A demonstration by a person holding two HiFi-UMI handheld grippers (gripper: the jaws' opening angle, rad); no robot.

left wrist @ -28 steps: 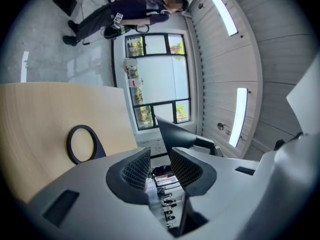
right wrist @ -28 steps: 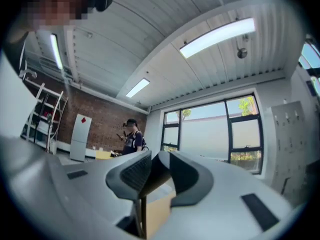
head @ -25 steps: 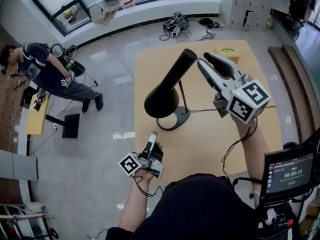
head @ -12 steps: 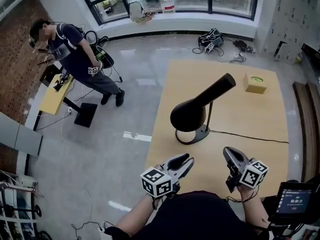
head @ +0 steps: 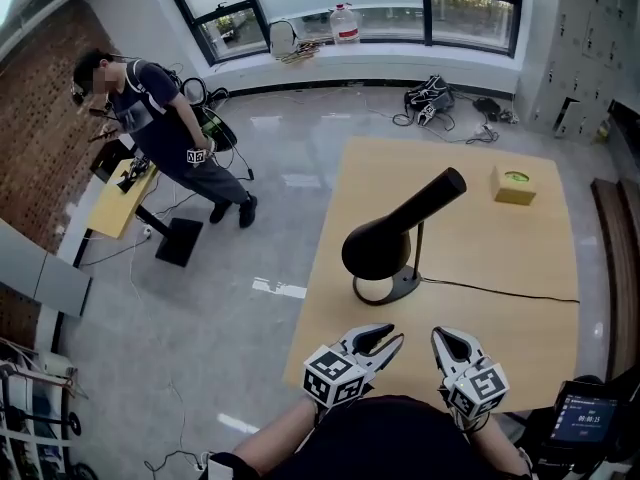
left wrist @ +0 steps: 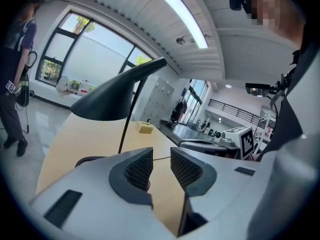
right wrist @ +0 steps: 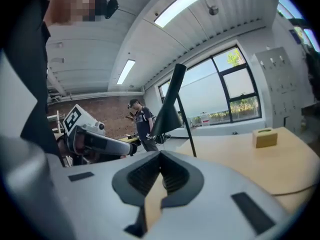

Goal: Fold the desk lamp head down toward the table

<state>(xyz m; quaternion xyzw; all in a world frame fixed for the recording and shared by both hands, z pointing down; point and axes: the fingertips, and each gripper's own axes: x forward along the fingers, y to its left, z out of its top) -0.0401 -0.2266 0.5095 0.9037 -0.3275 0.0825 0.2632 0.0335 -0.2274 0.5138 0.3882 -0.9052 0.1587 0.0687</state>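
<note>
In the head view, both hands sat low at the near edge of the light wooden surface (head: 480, 248), side by side and pointing toward the black desk lamp with a cone-shaped head (head: 395, 230). The lamp stood mid-surface on its ring base, the wide end of its head low and the narrow end raised. The left gripper (head: 392, 338) had its jaws released and the right gripper (head: 442, 339) had its jaws clenched. In the left gripper view, the jaws stood apart with only bare surface between them. In the right gripper view, the jaws met with nothing caught between them. A second earlier the right gripper had been raised beside the lamp head with its jaws apart, and the left had hung off the surface's edge above the floor.
</note>
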